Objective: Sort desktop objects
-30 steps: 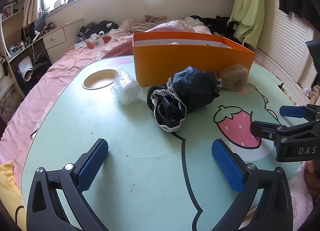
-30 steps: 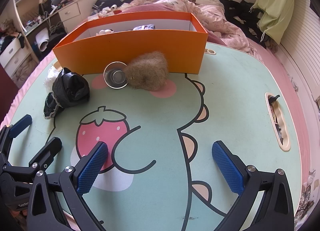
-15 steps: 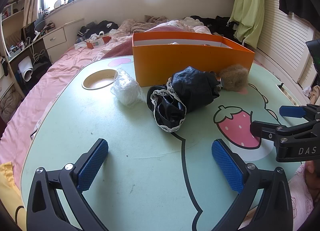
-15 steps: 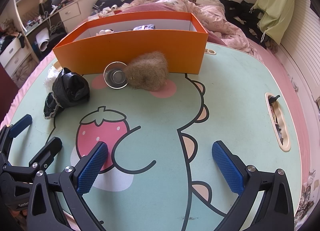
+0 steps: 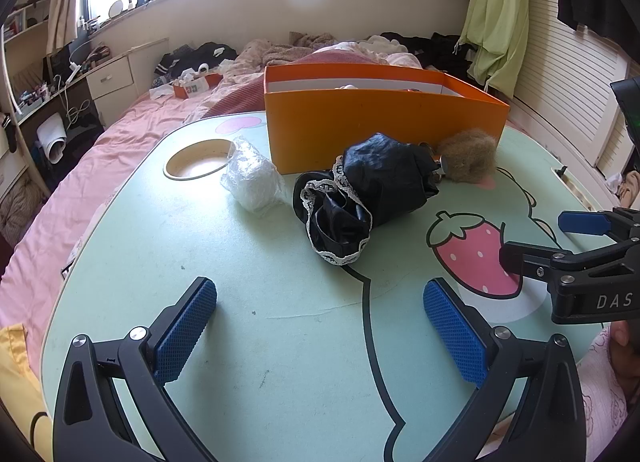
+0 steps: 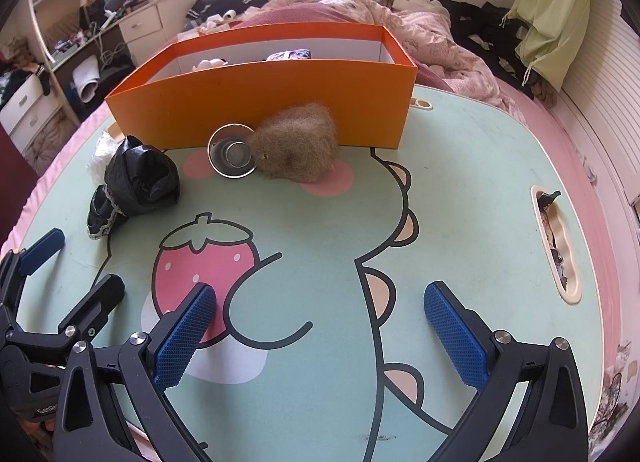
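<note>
On the pale green desk (image 6: 460,190), four loose things wait in front of the orange box (image 6: 280,102): a black lace-trimmed cloth bundle (image 5: 368,198), a crumpled clear plastic wrap (image 5: 252,178), a small metal cup (image 6: 232,156) lying on its side, and a brown furry clump (image 6: 298,148) touching the cup and resting against the box's front wall. Inside the box a few items already show over the rim (too little visible to name them), so the sorting looks partly done, with these four left.

Both grippers hover low over the near part of the desk, holding nothing. The left gripper (image 5: 320,326) has its fingers spread wide, facing the black bundle. The right gripper (image 6: 320,326) is likewise spread wide, facing the cup and clump.

Between fingers and objects the desk is bare, so either approach looks unobstructed. The box's tall front wall must be cleared on any drop. A slot near the right edge (image 6: 554,238) and a round recess (image 5: 200,160) by the plastic sit well aside.
</note>
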Demonstrator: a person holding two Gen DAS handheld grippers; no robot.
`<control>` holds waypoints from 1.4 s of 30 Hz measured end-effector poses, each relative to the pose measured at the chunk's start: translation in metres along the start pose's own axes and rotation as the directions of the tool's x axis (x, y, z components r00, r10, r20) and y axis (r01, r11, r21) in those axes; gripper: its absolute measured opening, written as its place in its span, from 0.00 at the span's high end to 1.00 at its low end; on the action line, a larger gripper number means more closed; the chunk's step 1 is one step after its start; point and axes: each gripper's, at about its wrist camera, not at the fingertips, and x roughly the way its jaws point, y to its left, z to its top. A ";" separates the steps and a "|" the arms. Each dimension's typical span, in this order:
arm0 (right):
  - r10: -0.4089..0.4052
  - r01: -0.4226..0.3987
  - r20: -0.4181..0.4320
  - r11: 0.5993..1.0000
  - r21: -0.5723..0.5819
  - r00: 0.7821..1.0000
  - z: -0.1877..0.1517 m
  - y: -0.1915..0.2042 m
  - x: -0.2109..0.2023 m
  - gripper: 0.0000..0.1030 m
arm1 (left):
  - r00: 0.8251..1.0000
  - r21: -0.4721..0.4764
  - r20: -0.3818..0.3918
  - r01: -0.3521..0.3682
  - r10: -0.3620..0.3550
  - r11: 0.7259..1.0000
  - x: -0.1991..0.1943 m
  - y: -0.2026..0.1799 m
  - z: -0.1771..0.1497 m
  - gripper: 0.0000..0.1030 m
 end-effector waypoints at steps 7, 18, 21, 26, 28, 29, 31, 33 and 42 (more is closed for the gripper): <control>-0.002 0.002 0.002 1.000 0.003 1.000 0.000 0.000 0.000 0.00 | 1.000 0.001 0.004 -0.002 0.002 1.000 0.000 -0.002 0.003 0.00; -0.005 0.005 0.007 1.000 0.001 1.000 0.006 0.011 0.002 0.00 | 1.000 -0.004 0.009 -0.004 0.004 1.000 -0.001 -0.003 0.001 0.00; -0.006 0.006 0.008 1.000 0.004 1.000 0.005 0.011 0.002 0.00 | 1.000 -0.005 0.008 -0.003 0.003 1.000 -0.001 -0.003 0.001 0.00; -0.008 0.008 0.010 1.000 0.007 1.000 0.005 0.010 0.002 0.00 | 1.000 -0.005 0.006 -0.001 0.001 1.000 0.001 -0.003 0.001 0.00; -0.008 0.008 0.011 1.000 0.010 1.000 0.007 0.010 0.002 0.00 | 1.000 -0.004 0.007 0.000 0.000 1.000 0.001 -0.003 0.001 0.00; -0.007 0.007 0.011 1.000 0.010 1.000 0.007 0.011 0.002 0.00 | 1.000 -0.004 0.007 0.000 0.000 1.000 0.001 -0.002 0.001 0.00; -0.008 0.008 0.013 1.000 0.012 1.000 0.008 0.012 0.002 0.00 | 1.000 -0.004 0.008 0.002 -0.002 1.000 0.001 -0.002 0.000 0.00; -0.008 0.007 0.013 1.000 0.012 1.000 0.007 0.011 0.002 0.00 | 1.000 -0.004 0.007 0.002 -0.002 1.000 0.002 -0.002 0.000 0.00; -0.007 0.007 0.017 1.000 0.018 1.000 0.006 0.008 0.002 0.00 | 1.000 -0.004 0.011 0.005 -0.005 1.000 0.002 0.000 0.000 0.00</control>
